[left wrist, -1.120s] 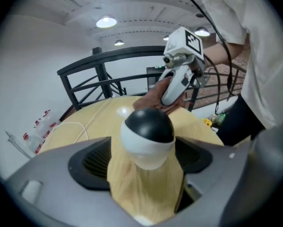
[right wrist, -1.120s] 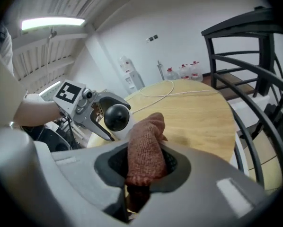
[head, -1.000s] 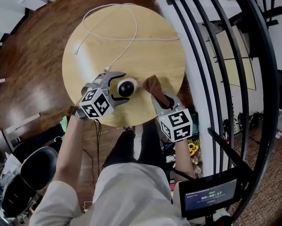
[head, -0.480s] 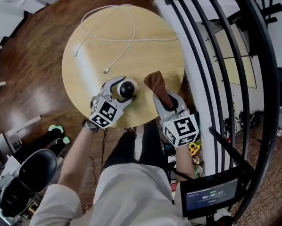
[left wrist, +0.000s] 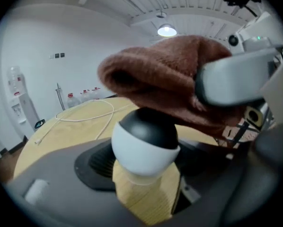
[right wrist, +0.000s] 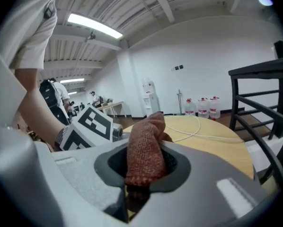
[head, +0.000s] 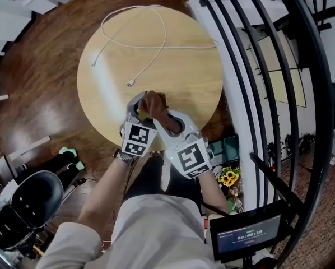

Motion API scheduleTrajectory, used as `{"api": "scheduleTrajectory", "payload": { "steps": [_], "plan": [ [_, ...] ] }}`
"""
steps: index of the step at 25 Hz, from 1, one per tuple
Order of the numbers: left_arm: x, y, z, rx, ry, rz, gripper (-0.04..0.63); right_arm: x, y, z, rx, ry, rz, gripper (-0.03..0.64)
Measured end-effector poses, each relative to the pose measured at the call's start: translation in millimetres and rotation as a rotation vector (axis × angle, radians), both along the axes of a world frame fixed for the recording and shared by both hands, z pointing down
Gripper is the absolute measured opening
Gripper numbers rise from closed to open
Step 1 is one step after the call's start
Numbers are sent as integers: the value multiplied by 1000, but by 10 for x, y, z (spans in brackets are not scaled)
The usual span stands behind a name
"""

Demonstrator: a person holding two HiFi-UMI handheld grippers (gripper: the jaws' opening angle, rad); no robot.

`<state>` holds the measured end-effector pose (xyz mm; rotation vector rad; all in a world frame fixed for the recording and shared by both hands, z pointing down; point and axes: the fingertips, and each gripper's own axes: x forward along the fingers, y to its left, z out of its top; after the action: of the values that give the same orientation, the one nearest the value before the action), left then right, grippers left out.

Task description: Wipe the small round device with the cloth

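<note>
The small round device [left wrist: 144,143], a black and white ball, sits between the jaws of my left gripper [head: 142,103]. Those jaws have just been closing and now press on its sides. It hangs just above the near edge of the round wooden table [head: 173,72]. In the head view the device is hidden under the brown cloth [head: 153,105]. My right gripper [head: 163,119] is shut on that cloth [right wrist: 145,150] and holds it over the top of the ball. From the left gripper view the cloth [left wrist: 165,74] drapes over the black upper half.
A white cable [head: 150,46] loops over the far half of the table. A black metal railing [head: 257,94] runs close along the right. A dark chair [head: 22,206] stands at the lower left. A monitor [head: 246,234] sits by the person's right side.
My right gripper has swung left and up, carrying the cloth over the device. My left gripper has closed round the device and rolled, and the ball is now covered in the head view.
</note>
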<state>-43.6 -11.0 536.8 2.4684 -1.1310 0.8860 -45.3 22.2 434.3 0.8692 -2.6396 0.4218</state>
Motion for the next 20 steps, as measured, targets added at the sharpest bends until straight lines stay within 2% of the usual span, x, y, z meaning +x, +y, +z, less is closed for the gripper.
{"api": "scheduleTrajectory", "payload": {
  "steps": [3,6,8,16,20],
  "plan": [
    [-3,8,0,-7,-2,4,373,17,-46,187,-1,98,7,72],
    [10,1,-4,-2,1,2,373,167,-146,352,-69,53,71,72],
    [-3,5,-9,8,8,-1,374,277,-202,493,-107,78,96,72],
    [-23,78,7,40,-36,57,376,314,-181,886,-174,190,28,72],
    [-41,155,85,22,-68,84,379,293,-179,965,-184,224,11,72]
  ]
}}
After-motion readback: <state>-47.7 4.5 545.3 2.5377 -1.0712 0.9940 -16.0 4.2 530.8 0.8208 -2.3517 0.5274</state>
